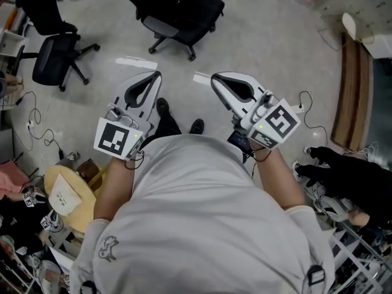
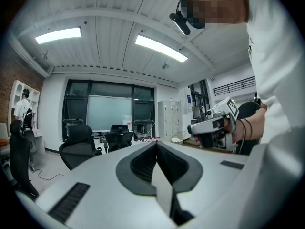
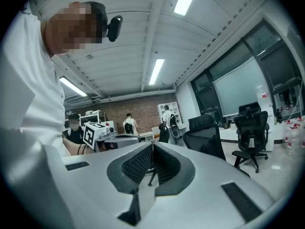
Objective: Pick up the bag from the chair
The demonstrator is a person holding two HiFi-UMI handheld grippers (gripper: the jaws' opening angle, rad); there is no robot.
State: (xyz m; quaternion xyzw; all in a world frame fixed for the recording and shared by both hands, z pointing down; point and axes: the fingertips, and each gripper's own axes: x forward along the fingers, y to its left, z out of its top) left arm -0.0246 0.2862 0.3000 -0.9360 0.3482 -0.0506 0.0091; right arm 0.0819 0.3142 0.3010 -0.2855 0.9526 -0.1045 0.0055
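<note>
I see no bag in any view. A black office chair (image 1: pixel 177 11) stands ahead of me and a second one (image 1: pixel 55 54) to the left; both seats look bare. My left gripper (image 1: pixel 158 74) and right gripper (image 1: pixel 214 77) are held side by side in front of my chest, pointing forward over the floor. Each has its jaws closed together with nothing between them. The left gripper (image 2: pixel 156 143) faces black chairs (image 2: pixel 78 144) and windows. The right gripper (image 3: pixel 152 145) faces another chair (image 3: pixel 205 137) in its own view.
A round wooden stool (image 1: pixel 64 195) with a paper on it is at my lower left. A dark heap (image 1: pixel 355 176) lies on a rack at my right, below a long wooden board (image 1: pixel 352 90). Cables trail on the floor. People (image 3: pixel 128 124) stand by the brick wall.
</note>
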